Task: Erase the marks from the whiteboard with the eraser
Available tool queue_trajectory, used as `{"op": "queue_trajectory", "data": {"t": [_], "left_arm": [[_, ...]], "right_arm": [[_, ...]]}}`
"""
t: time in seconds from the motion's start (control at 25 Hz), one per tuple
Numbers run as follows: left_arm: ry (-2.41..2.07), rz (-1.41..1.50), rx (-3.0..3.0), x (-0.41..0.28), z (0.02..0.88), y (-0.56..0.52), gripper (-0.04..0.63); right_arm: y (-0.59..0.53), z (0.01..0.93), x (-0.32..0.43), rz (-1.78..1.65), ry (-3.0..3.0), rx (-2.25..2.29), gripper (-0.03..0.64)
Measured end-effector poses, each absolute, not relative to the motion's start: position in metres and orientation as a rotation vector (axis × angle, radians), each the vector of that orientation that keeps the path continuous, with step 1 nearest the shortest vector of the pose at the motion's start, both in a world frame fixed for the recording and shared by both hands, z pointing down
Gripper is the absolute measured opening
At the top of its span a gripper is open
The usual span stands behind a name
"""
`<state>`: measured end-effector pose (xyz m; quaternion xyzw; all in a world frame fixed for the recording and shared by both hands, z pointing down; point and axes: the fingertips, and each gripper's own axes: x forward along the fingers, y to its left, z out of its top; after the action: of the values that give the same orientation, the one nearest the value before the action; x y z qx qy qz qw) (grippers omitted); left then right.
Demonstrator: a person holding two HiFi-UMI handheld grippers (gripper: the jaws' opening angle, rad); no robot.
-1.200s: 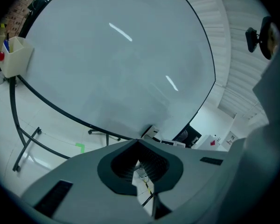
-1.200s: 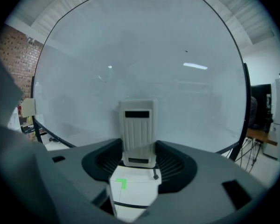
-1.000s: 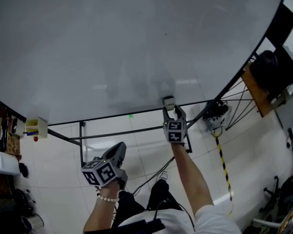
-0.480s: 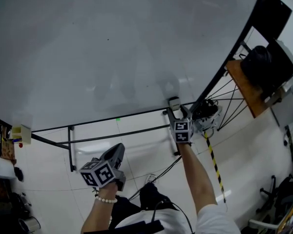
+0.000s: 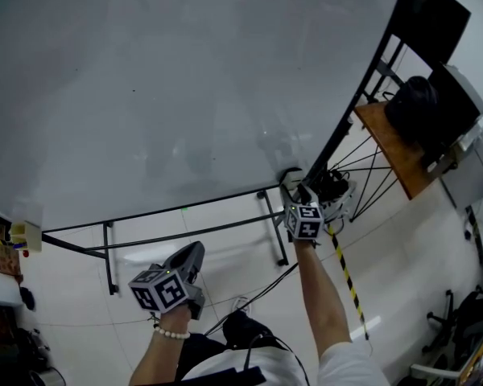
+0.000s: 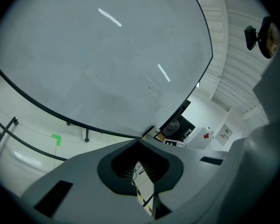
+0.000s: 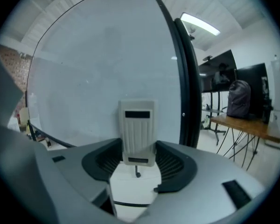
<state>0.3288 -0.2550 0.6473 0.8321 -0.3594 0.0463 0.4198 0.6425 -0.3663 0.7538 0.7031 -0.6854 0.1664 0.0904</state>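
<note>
Pale grey, ribbed rectangular eraser [image 7: 138,129] stands clamped between the jaws of the right hand-held gripper [image 5: 295,191], at the lower right corner of the large white whiteboard [image 5: 185,79], just beside its black frame edge [image 7: 189,87]. The left hand-held gripper [image 6: 139,166] hangs low, well apart from the board, its jaws together on nothing.

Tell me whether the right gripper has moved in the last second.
Yes. The right gripper, shut on the eraser, has moved right along the whiteboard's bottom edge, nearer its lower right corner.
</note>
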Motion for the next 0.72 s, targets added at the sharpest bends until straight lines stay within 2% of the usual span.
{"op": "queue_trajectory", "data": {"t": [0.44, 0.72], "left_arm": [[-0.879, 0.139, 2.095, 0.344, 0.65, -0.26, -0.008], [-0.893, 0.142, 2.077, 0.331, 0.656, -0.26, -0.008]], "right_arm": [[-0.364, 0.771, 0.676, 0.912, -2.095, 2.229, 0.25], [-0.364, 0.784, 0.695, 0.732, -1.977, 2.244, 0.25]]}}
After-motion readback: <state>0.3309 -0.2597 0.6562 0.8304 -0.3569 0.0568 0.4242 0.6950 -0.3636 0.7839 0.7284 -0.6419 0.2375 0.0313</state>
